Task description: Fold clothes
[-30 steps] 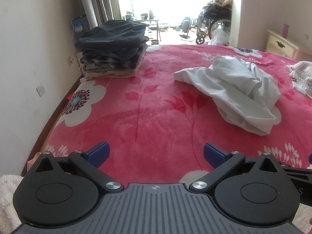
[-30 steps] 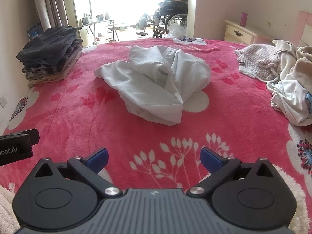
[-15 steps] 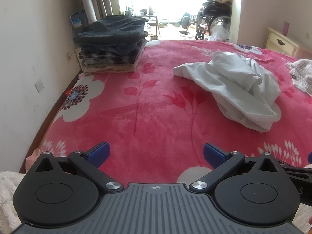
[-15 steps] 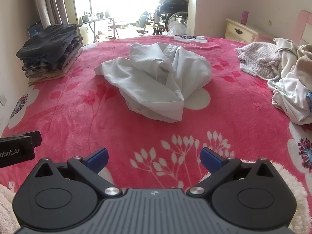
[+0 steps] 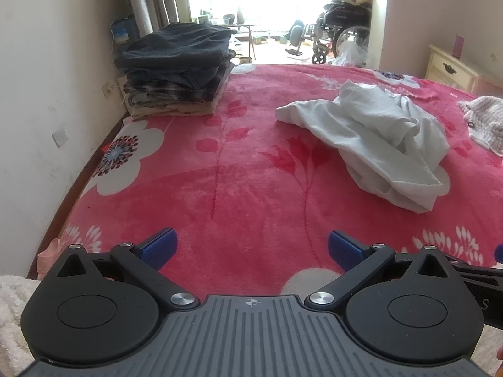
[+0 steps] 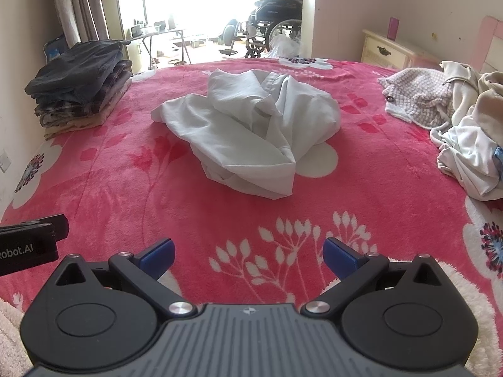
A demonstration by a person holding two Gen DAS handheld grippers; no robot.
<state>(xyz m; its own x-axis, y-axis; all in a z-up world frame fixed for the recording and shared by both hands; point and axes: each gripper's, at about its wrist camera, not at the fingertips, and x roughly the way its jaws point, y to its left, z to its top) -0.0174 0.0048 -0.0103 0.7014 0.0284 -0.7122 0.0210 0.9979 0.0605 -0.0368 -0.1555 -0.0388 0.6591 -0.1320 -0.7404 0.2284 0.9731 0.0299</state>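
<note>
The white garment [image 6: 251, 132] lies crumpled in a heap on the middle of the pink bed [image 6: 125, 188], folded by nobody's standard. Near the garment, toward the foot of the bed, both grippers hover over the blanket: the left gripper [image 5: 250, 246] and the right gripper [image 6: 248, 256] each have the jaws spread wide and hold nothing.

To the left of the garment, by the wall, stands a neat stack of folded clothes [image 6: 78, 88]. To its right lies a loose pile of other clothes [image 6: 465, 132].

I think the risk is this: the heap hides its own edges, so a gripper may pinch two layers together, or the fluffy blanket with them, and the garment then lifts as a knot.

The right wrist view shows the whole loose pile; the left wrist view shows only its knitted edge, but the wall socket [image 5: 59, 136] more clearly.
</note>
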